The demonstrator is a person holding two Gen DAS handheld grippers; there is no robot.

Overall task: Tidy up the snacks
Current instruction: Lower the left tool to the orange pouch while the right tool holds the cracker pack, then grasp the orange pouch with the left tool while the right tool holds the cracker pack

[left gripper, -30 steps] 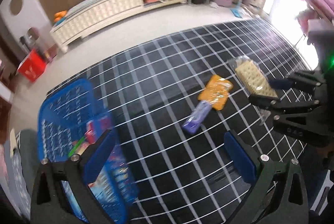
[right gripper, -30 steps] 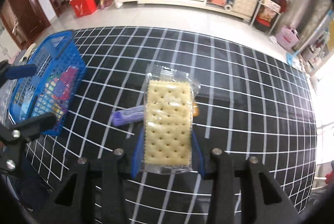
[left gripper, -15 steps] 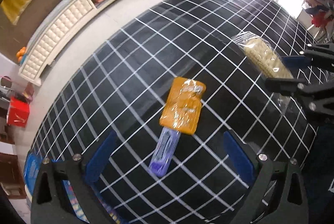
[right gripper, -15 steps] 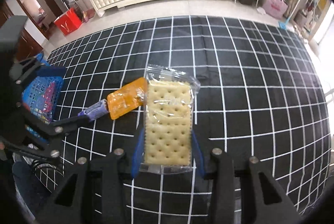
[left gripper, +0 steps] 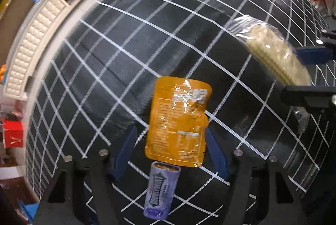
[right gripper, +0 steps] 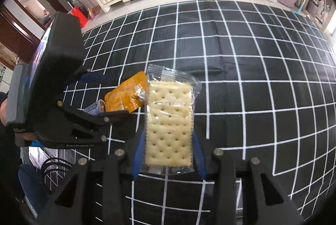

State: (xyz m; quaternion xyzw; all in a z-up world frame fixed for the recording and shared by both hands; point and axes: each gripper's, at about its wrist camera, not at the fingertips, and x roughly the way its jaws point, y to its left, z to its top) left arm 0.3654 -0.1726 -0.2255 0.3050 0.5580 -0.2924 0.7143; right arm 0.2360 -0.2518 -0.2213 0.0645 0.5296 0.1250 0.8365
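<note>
The table (left gripper: 130,40), covered w/ a black cloth gridded in white, fills both views. Approx. 1 s ago the left wrist cam looked across it from high up, w/ a blue basket at its left edge; now that basket is out of the left view and the cam sits low and close over the cloth.

The left claw (left gripper: 171,153) has dropped down around the orange pouch (left gripper: 178,118): blue pads that were wide apart w/ nothing between them now bracket the pouch's lower half, close on both sides. Can't tell whether they press yet; the pouch lies flat on the cloth, so I'd call them apart, closing in. Judgement: the next pick is set up, squeeze and lift not done.

The right claw (right gripper: 168,153) hasn't altered its grip: clamped on the cracker pack (right gripper: 169,120), held off the table, which also shows at the right of the left view.

Cracker pack: clear wrapper, pale dimpled squares, stiff and flat, wrapper end crimped and loose.

Orange pouch: glossy foil, fine print and a white label, slightly puffed, edges crinkled; prob. slippery, may buckle if pinched hard.

Smallest: a purple wrapped bar (left gripper: 161,189) lying on the table, one end tucked under the pouch's near edge, so lifting the pouch may nudge it.
</note>
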